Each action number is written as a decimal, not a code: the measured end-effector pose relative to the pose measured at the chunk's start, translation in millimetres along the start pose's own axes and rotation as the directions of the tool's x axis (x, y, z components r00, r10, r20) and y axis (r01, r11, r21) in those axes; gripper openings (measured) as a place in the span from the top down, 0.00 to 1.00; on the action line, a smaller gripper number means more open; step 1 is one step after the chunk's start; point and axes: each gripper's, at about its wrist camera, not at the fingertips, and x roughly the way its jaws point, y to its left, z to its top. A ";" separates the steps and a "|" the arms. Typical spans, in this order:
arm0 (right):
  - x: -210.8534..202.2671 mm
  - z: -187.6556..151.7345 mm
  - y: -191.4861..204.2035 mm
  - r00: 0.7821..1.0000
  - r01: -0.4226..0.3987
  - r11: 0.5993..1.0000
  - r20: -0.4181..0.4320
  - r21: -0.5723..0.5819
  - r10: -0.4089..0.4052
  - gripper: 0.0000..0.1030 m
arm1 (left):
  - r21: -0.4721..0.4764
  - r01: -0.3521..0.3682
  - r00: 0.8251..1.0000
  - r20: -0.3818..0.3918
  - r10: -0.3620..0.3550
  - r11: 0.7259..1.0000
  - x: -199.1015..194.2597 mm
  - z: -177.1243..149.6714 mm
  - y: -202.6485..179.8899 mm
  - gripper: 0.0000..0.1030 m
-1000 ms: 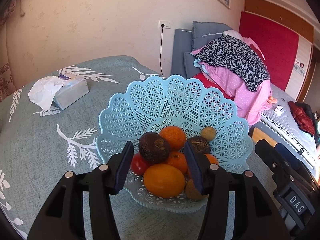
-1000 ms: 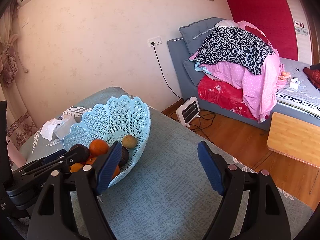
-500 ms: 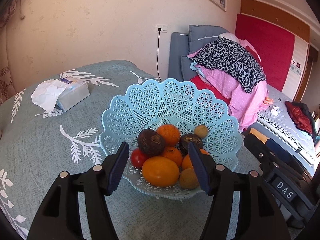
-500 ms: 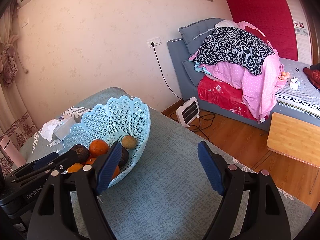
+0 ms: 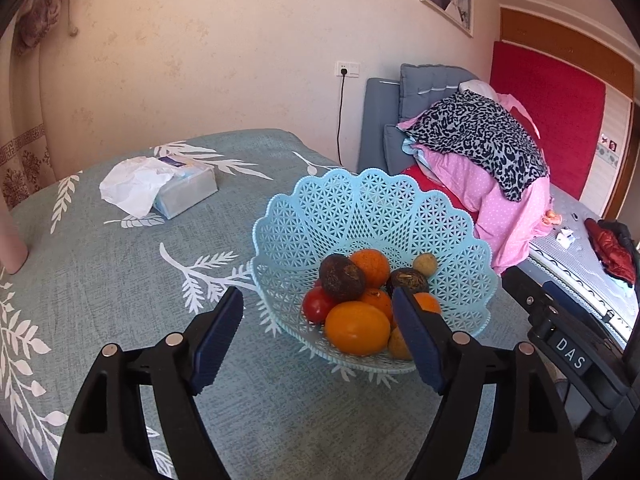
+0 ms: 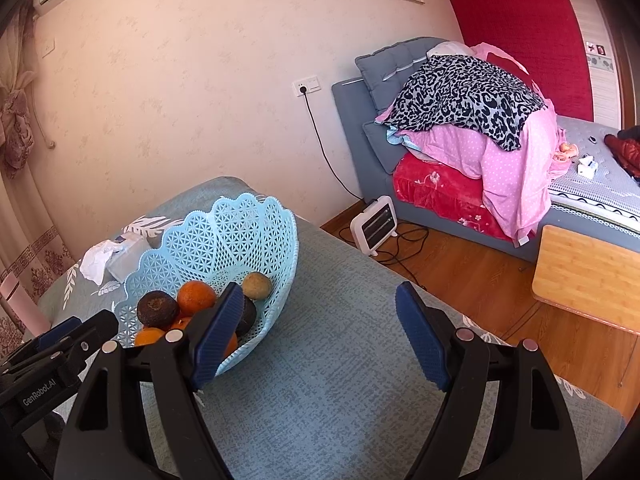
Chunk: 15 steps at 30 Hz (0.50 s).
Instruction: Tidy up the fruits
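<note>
Left wrist view: the left hand-held gripper [image 5: 318,338] is seen released, jaws spread wide and holding nothing. A light-blue lattice fruit basket [image 5: 360,216] is set on the counter [image 5: 100,280], ahead of the fingertips and slightly right. Heaped in it are a yellow-orange fruit [image 5: 357,328] nearest the jaws, a tomato [image 5: 316,307], a dark wrinkled fruit [image 5: 342,278] and an orange [image 5: 370,267]. A tissue box [image 5: 184,192] is placed well left of the basket.

Right wrist view: the right hand-held gripper [image 6: 320,338] is likewise released and empty, aimed past the basket [image 6: 240,236], which lies to its left. The left hand-held gripper is judged nearer and better lined up.
</note>
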 end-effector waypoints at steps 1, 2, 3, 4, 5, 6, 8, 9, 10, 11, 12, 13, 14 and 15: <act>0.1 0.3 0.6 1.000 -0.007 1.000 -0.003 -0.005 0.007 0.14 | -0.003 -0.020 1.000 0.006 0.020 1.000 -1.7 -0.1 2.3 0.19; 0.6 0.1 3.2 1.000 -0.013 1.000 -0.008 -0.012 0.013 0.13 | -0.005 -0.041 0.999 0.012 0.041 0.999 -3.9 -0.8 4.0 0.17; 0.7 0.2 4.5 1.000 -0.016 1.000 -0.014 -0.020 0.016 0.13 | -0.005 -0.061 0.998 0.018 0.061 0.998 -6.0 -1.3 6.0 0.16; 0.9 -0.1 6.1 1.000 -0.018 0.999 -0.025 -0.027 0.017 0.12 | -0.002 -0.081 0.996 0.025 0.081 0.997 -8.1 -2.5 7.6 0.16; 1.7 -0.9 8.2 0.999 -0.023 0.999 -0.039 -0.035 0.022 0.12 | 0.005 -0.101 0.994 0.032 0.100 0.995 -9.5 -3.4 8.7 0.16; 1.8 -1.8 10.1 0.998 -0.030 0.999 -0.054 -0.041 0.028 0.12 | 0.013 -0.121 0.992 0.038 0.121 0.993 -11.1 -4.8 8.8 0.14; 1.0 -2.9 13.9 0.996 -0.044 0.998 -0.074 -0.053 0.040 0.11 | 0.029 -0.158 0.986 0.050 0.156 0.987 -13.5 -6.9 9.8 0.12; 0.5 -3.8 16.8 0.995 -0.051 0.997 -0.085 -0.061 0.046 0.10 | 0.034 -0.172 0.984 0.055 0.170 0.985 -14.6 -8.0 10.2 0.12; -0.5 -4.4 19.6 0.994 -0.059 0.996 -0.094 -0.070 0.052 0.09 | 0.036 -0.182 0.982 0.057 0.180 0.983 -15.7 -8.9 11.0 0.12; -1.9 -5.4 23.0 0.993 -0.066 0.995 -0.100 -0.079 0.058 0.09 | 0.038 -0.191 0.980 0.059 0.188 0.981 -16.4 -9.7 11.4 0.12; -3.1 -5.9 26.2 0.992 -0.074 0.993 -0.107 -0.091 0.064 0.09 | 0.038 -0.198 0.979 0.058 0.195 0.980 -16.8 -10.3 11.7 0.11; -4.4 -6.5 30.1 0.991 -0.082 0.991 -0.112 -0.104 0.070 0.08 | 0.036 -0.203 0.978 0.057 0.201 0.979 -17.1 -10.9 12.1 0.11; -5.4 -7.3 34.1 0.990 -0.089 0.989 -0.116 -0.117 0.075 0.08 | 0.034 -0.207 0.977 0.056 0.205 0.978 -17.2 -11.2 13.1 0.11; -6.5 -7.7 37.7 0.989 -0.097 0.986 -0.122 -0.132 0.081 0.08 | 0.032 -0.212 0.976 0.056 0.210 0.977 -17.3 -11.6 13.8 0.11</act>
